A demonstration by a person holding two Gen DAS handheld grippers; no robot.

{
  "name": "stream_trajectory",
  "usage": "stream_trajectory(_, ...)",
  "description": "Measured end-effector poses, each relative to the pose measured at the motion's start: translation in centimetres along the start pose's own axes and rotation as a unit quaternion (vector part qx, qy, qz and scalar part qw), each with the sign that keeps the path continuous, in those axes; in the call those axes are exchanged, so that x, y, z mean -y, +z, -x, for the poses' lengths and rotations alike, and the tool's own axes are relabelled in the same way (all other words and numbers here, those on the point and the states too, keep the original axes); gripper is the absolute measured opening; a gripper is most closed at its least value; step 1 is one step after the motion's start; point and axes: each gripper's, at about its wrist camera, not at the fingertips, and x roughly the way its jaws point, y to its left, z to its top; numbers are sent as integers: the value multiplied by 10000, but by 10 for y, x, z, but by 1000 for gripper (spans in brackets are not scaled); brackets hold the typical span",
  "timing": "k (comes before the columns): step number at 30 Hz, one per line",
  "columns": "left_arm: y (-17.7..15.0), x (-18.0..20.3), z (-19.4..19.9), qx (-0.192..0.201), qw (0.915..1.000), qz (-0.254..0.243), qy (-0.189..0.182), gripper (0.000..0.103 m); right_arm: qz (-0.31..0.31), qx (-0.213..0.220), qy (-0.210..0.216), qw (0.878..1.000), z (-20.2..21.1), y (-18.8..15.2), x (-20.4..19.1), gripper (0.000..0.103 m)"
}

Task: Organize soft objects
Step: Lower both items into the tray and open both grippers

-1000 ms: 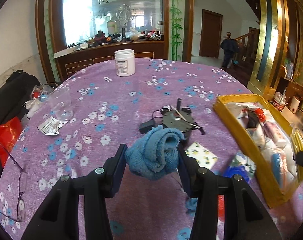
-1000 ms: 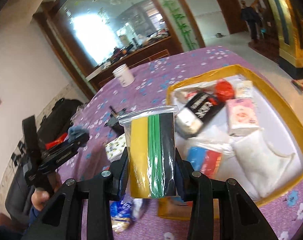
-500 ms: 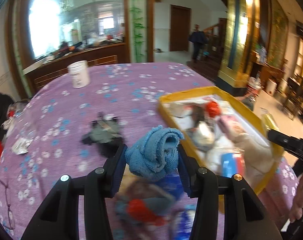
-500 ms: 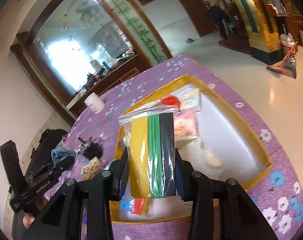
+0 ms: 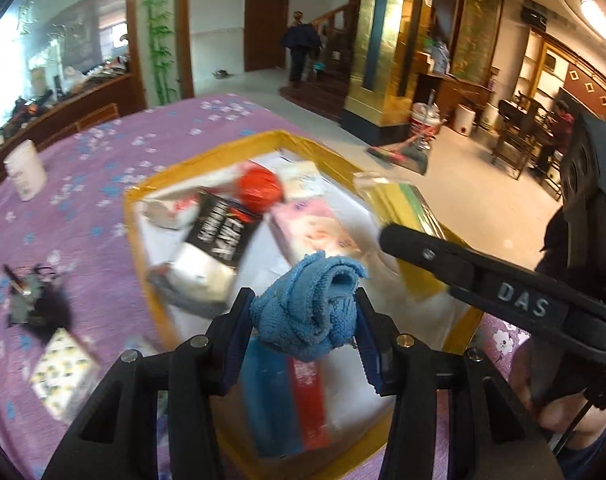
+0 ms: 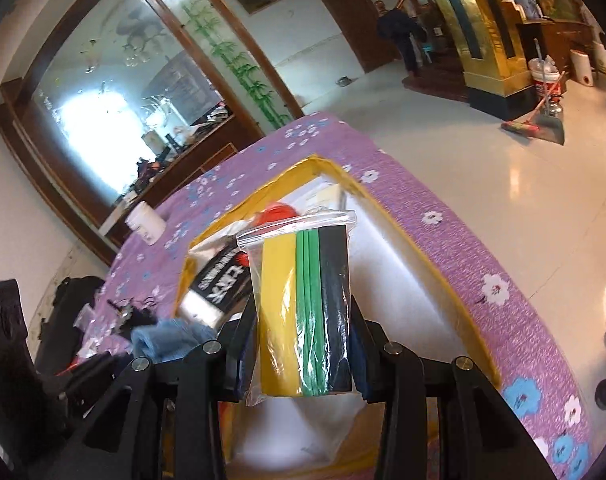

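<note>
Left wrist view, left to right: white jar (image 5: 25, 176) near the tabletop's (image 5: 103, 168) far left edge; dark gadget (image 5: 31, 300) and patterned packet (image 5: 61, 368) on the purple cloth; then the yellow-rimmed tray (image 5: 143, 196) toward the right edge, holding packets and a red ball (image 5: 261, 190). Left gripper (image 5: 301, 328): fingers partly closed, clamped on a rolled blue towel (image 5: 309, 308), held above the tray's near end. Right wrist view: right gripper (image 6: 303, 344) fingers pinch a zip bag of yellow, green and black strips (image 6: 303, 312), upright over the tray (image 6: 423, 264). Step in hand, by my reading: carrying both soft items to the tray. Next move likely calls for lowering each onto a bare patch, then opening the fingers.
</note>
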Motion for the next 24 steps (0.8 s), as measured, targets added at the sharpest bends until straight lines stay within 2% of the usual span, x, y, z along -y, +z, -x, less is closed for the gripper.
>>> stream_trajectory(5, -7, -1, -18, -153, 9997, 4, -165, 48, 101, 50, -113, 9999, -8, -1, 0, 43)
stream_trajectory(10, -10, 2, -23, -94, 9997, -99, -225, 54, 300, 151, -283, 9990, -16, -3, -5, 43)
stream_trajectory(13, -12, 5, -24, -43, 9996, -165, -213, 66, 409, 198, -354, 9983, -19, -5, -8, 44)
stream_trajectory(17, -13, 7, -17, 167, 9995, -212, -183, 80, 397, 293, -217, 9985, -16, -5, -8, 59)
stream_trajectory(18, -13, 7, -15, 208, 9994, -232, -154, 81, 380, 352, -212, 9984, -14, -5, -7, 63)
stream_trajectory(24, -15, 11, -13, 254, 9991, -337, -70, 81, 182, 615, -42, 9979, -2, -4, -1, 65)
